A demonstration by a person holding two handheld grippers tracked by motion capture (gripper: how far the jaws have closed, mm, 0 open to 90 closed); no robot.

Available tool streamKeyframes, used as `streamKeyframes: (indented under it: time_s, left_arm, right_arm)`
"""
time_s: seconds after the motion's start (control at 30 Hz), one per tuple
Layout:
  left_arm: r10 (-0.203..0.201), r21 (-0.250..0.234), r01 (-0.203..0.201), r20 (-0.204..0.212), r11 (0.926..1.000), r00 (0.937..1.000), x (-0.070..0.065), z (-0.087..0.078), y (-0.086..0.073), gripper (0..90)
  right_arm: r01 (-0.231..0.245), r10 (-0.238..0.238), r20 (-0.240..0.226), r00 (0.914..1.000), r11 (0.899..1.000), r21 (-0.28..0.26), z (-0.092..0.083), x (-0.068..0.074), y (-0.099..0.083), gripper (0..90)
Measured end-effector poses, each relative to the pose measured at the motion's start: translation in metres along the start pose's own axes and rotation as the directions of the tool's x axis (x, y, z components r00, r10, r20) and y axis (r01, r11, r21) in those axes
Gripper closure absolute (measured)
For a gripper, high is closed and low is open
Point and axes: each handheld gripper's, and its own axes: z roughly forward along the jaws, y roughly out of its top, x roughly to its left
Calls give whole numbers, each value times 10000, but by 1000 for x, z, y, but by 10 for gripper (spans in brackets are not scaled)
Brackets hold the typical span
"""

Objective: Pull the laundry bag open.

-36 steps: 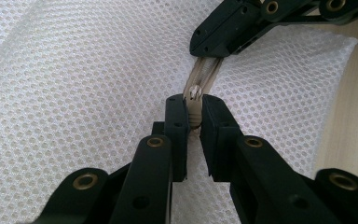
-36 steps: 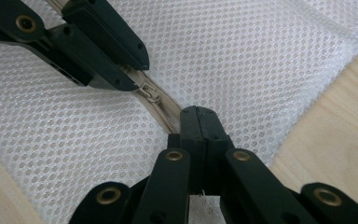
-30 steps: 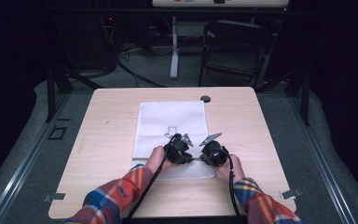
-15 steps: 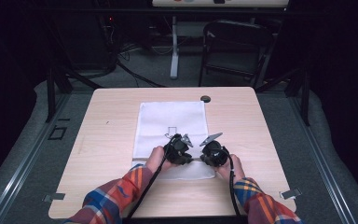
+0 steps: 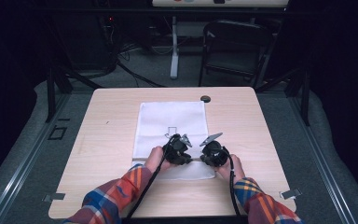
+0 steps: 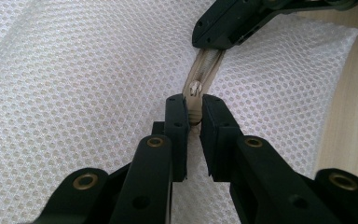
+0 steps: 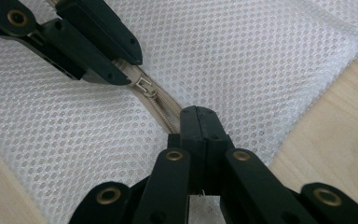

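1. High view: a white mesh laundry bag (image 5: 172, 126) lies flat mid-counter (image 5: 102, 140), its long axis running away from the person; both claws meet at its near end.
2. Left claw (image 6: 193, 112) is clamped on the zipper pull (image 6: 195, 88); the beige zipper (image 7: 161, 109) runs straight from it to the right claw (image 7: 198, 116).
3. Right claw is pressed together on the zipper tape just beside, anchoring it.
4. A small dark disc (image 5: 205, 98) sits well apart; nothing blocks the zipper line.

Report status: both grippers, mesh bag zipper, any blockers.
Left gripper shut on zipper pull. Right gripper shut on zipper tape. White mesh bag flat on table. No blockers visible.
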Motion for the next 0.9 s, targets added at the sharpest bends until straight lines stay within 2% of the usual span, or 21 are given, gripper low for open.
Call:
streamKeyframes:
  time_s: [0.3, 0.33, 0.4, 0.43, 0.53, 0.63, 0.77, 0.9]
  left_arm:
    - [-35, -16, 35, 40, 10000, 10000, 2, -1, -2, 812]
    - [-29, 2, 29, 11, 10000, 10000, 1, -1, -2, 812]
    - [-54, 3, 54, 23, 10000, 10000, 1, -1, -2, 811]
    - [-35, -22, 35, 13, 10000, 10000, 1, 0, -2, 809]
    - [-96, -91, 97, 90, 9999, 9999, 2, 2, -1, 806]
    - [-164, -208, 165, 51, 9996, 9999, 1, 4, 0, 800]
    - [-51, -124, 51, -28, 9999, 10000, -1, 6, 2, 810]
    - [-53, -8, 53, -189, 10000, 9998, -3, 5, 2, 817]
  right_arm:
    - [-29, 30, -51, 10000, 10000, 18, 0, 0, 0, 900]
    - [89, -90, 77, 9999, 9999, 115, -1, 0, 0, 900]
    - [43, -45, 107, 9999, 9999, 131, -1, 1, 0, 900]
    - [-123, 123, -68, 9999, 9999, -37, 0, -1, -1, 900]
    - [-344, 342, -232, 9991, 9994, -89, 0, -3, -2, 900]
    - [-131, 131, 28, 9999, 9999, 51, 0, -1, 0, 900]
    - [-184, 184, -51, 9998, 9998, -69, 0, -1, -1, 900]
    - [21, -23, 127, 9999, 9999, 158, -1, 1, 1, 900]
